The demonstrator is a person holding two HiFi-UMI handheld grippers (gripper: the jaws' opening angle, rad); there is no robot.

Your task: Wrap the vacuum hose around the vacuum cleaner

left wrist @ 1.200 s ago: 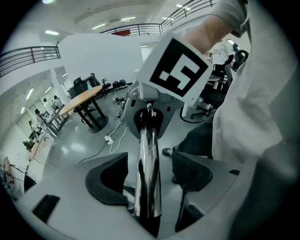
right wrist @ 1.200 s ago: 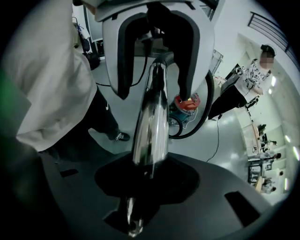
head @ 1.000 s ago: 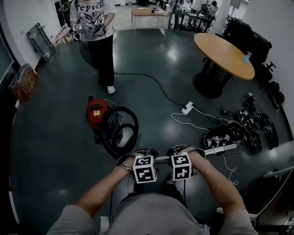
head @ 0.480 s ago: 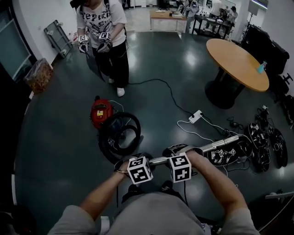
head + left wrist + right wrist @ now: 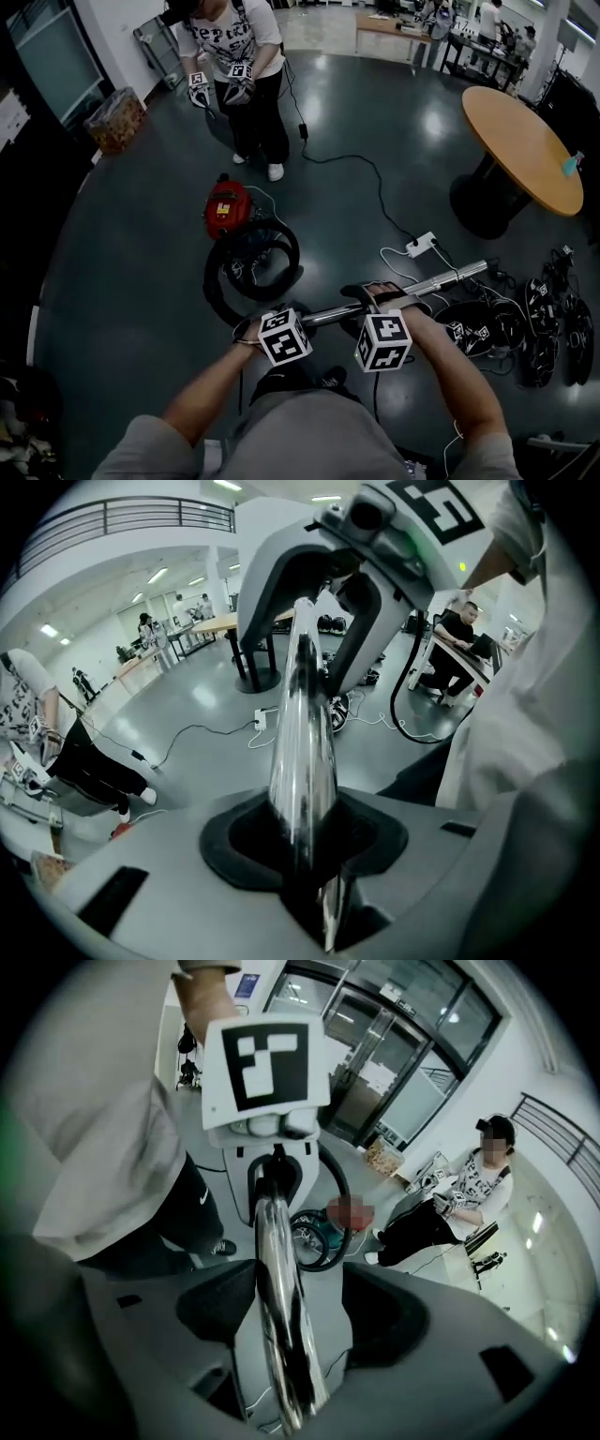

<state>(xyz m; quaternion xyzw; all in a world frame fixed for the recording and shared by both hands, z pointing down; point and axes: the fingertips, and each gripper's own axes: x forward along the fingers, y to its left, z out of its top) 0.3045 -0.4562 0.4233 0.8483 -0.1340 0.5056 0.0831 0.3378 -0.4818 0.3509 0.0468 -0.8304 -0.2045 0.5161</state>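
Seemingly the stiff, slick wand (image 5: 441,279) is the best handle: left gripper (image 5: 305,836) clamps it, right gripper (image 5: 300,1312) has just opened loose around it, springy hose (image 5: 214,281) coiled at eleven o'clock by the vacuum (image 5: 228,206).

open floor (image 5: 131,272) beside hose coil (image 5: 216,272)

Lower end of metal wand (image 5: 302,752) cut off by bottom edge, left gripper view. Head of standing person (image 5: 239,66) mostly past top edge.
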